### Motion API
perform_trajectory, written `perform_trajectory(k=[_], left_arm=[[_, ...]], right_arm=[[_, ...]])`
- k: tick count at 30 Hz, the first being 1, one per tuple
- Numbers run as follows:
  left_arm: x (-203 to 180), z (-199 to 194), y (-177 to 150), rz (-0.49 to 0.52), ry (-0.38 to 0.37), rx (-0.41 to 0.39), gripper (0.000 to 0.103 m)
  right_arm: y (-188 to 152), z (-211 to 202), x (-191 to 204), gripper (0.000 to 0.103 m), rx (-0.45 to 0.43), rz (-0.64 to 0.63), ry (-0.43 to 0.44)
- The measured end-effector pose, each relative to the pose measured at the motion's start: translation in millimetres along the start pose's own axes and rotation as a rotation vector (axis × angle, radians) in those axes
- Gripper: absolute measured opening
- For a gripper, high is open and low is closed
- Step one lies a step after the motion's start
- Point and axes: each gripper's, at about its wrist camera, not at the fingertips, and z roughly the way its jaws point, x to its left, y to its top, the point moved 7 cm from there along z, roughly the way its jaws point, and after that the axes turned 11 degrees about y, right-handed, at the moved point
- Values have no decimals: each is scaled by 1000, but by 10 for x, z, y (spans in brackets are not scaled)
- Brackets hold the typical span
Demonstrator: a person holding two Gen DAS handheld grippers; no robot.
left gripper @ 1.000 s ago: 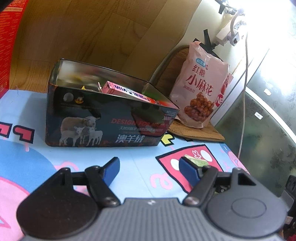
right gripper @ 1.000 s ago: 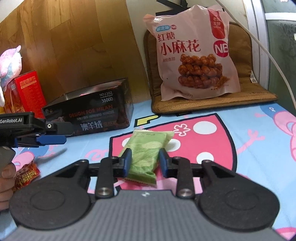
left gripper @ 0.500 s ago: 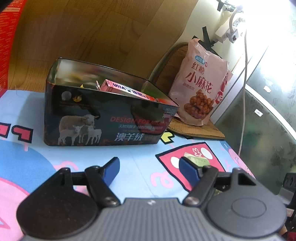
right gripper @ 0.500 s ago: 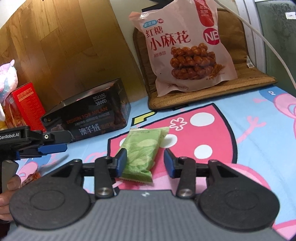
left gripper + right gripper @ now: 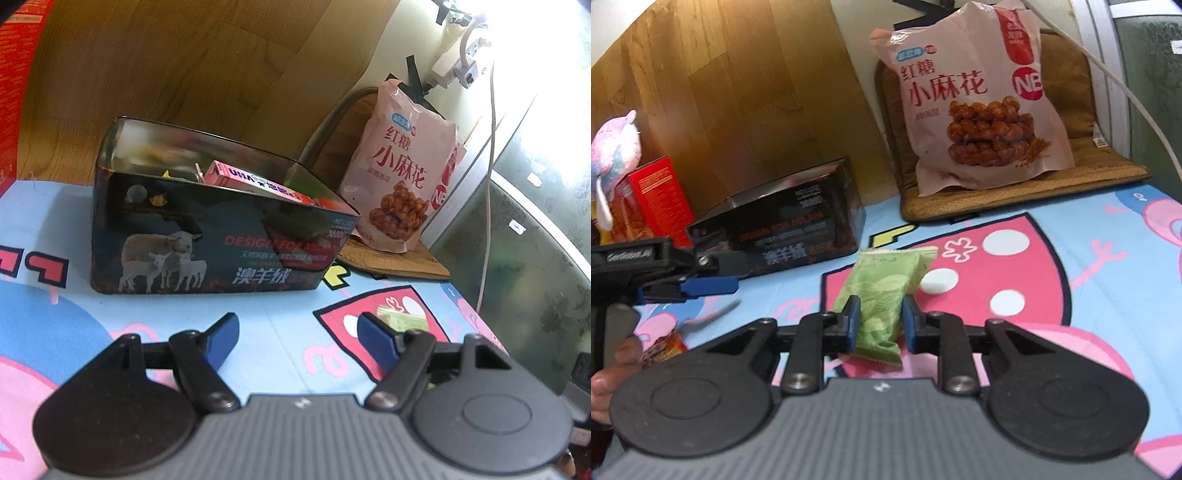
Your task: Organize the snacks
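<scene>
Your right gripper (image 5: 878, 319) has its blue pads pressed against both sides of the green snack packet (image 5: 886, 291), which lies on the pink patch of the cartoon tablecloth (image 5: 1108, 266), in front of the big pink snack bag (image 5: 975, 96) leaning on the brown cushion (image 5: 1108, 166). Your left gripper (image 5: 297, 341) is spread wide with nothing between its pads, pointing toward the black tin (image 5: 207, 251), which already holds a pink box (image 5: 251, 181) and other snacks.
</scene>
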Motion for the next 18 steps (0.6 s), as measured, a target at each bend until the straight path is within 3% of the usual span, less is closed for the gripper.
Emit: perform_trajectory(k=[9, 15, 18], left_arm=[[14, -11, 14, 7, 8, -3, 73], [-14, -62, 30, 35, 13, -15, 73], [5, -164, 92, 29, -1, -28, 73]], right_arm=[[-267, -151, 544, 24, 125, -197, 181], [-330, -271, 571, 26, 117, -248, 166], [-324, -348, 458, 35, 90, -216, 149]])
